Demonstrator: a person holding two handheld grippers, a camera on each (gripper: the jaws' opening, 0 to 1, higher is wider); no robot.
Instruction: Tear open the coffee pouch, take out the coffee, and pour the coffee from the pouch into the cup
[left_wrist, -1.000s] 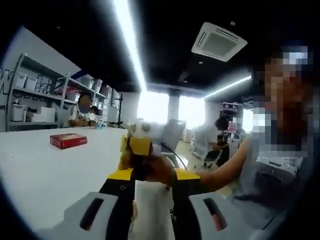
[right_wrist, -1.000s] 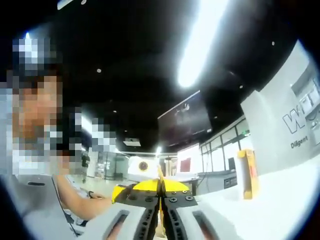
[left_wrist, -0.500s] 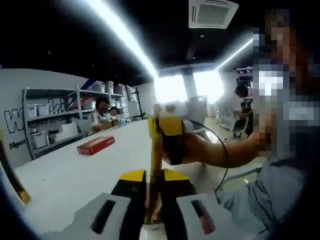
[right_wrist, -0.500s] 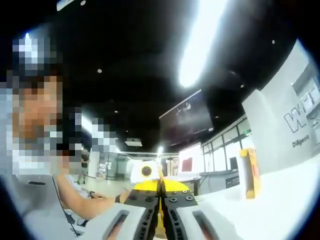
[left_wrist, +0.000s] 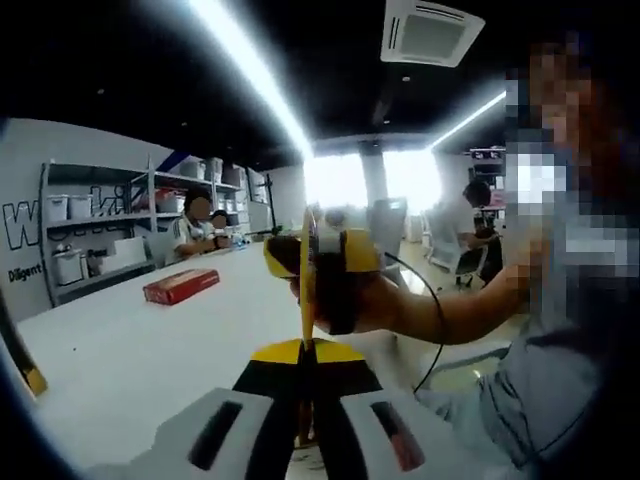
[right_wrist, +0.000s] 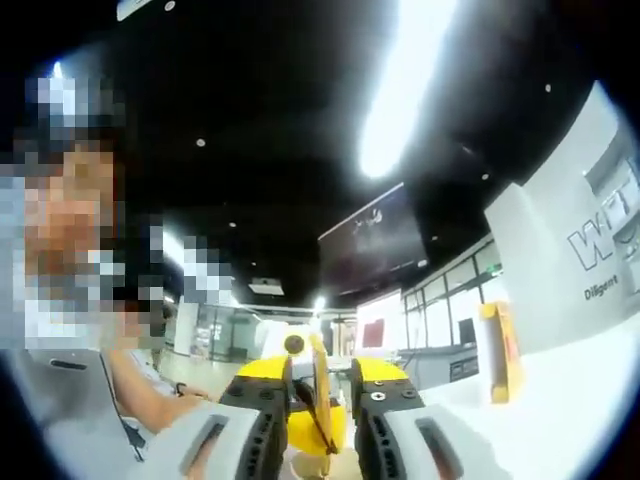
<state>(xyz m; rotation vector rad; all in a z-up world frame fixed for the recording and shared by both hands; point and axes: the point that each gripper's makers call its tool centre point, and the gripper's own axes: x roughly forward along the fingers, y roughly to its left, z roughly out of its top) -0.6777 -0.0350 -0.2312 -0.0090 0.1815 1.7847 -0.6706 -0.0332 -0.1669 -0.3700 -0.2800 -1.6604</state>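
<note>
Pouch (left_wrist: 304, 262) of coffee hanging thin and edge-on above the near table (left_wrist: 120, 350), being pinched by left gripper (left_wrist: 303, 352), right gripper (right_wrist: 318, 385) standing spread around it; probably light and floppy, best gripped beside the top edge.

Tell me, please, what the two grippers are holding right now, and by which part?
The left gripper pinches the yellow coffee pouch, seen edge-on, by its near end. The right gripper stands open around the pouch, not clamping it.

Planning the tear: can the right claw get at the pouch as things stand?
Probably yes: the pouch, held by the left claw, stands edge-on between the open jaws of the right claw, with nothing in the way.
</note>
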